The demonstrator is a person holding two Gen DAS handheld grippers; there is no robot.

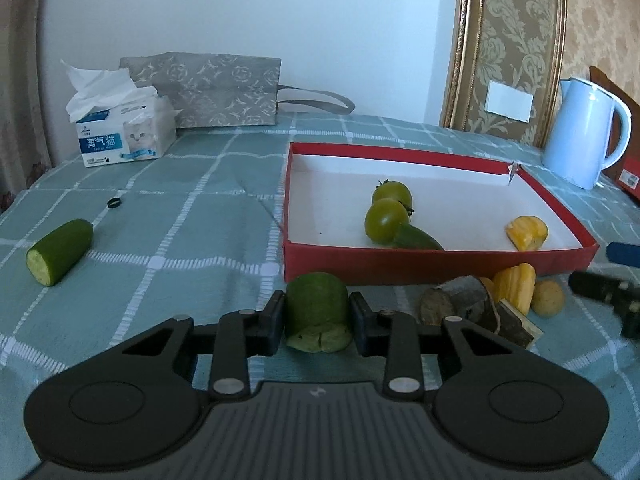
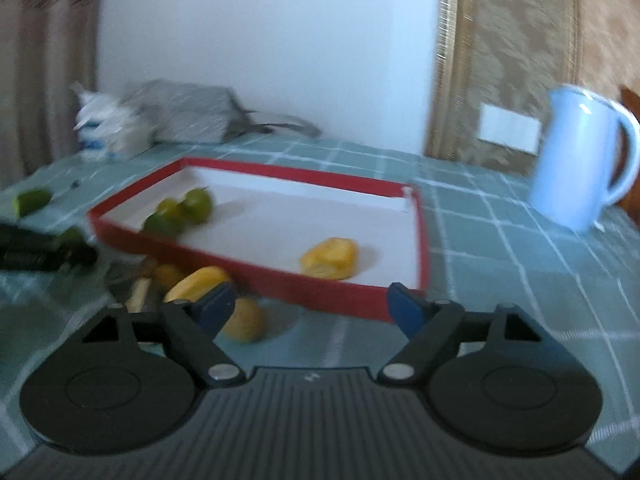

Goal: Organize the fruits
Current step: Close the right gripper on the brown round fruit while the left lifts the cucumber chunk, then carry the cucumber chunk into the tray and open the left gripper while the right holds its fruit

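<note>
My left gripper (image 1: 317, 314) is shut on a green cucumber chunk (image 1: 316, 304), just in front of the red box (image 1: 400, 266). The box holds two green tomatoes (image 1: 386, 220), a cucumber piece (image 1: 418, 239) and a yellow fruit piece (image 1: 526, 232). A second cucumber piece (image 1: 60, 250) lies on the cloth at the left. My right gripper (image 2: 312, 306) is open and empty at the box's near right corner (image 2: 400, 300). A small yellow fruit (image 2: 244, 320) and a yellow piece (image 2: 198, 282) lie by its left finger. The right wrist view is blurred.
A brown wooden-looking chunk (image 1: 464, 304), a yellow piece (image 1: 514, 284) and a round yellow fruit (image 1: 548, 298) lie in front of the box. A tissue pack (image 1: 124, 136), a grey bag (image 1: 212, 88) and a pale blue kettle (image 1: 584, 132) stand at the back. A black ring (image 1: 114, 202) lies on the cloth.
</note>
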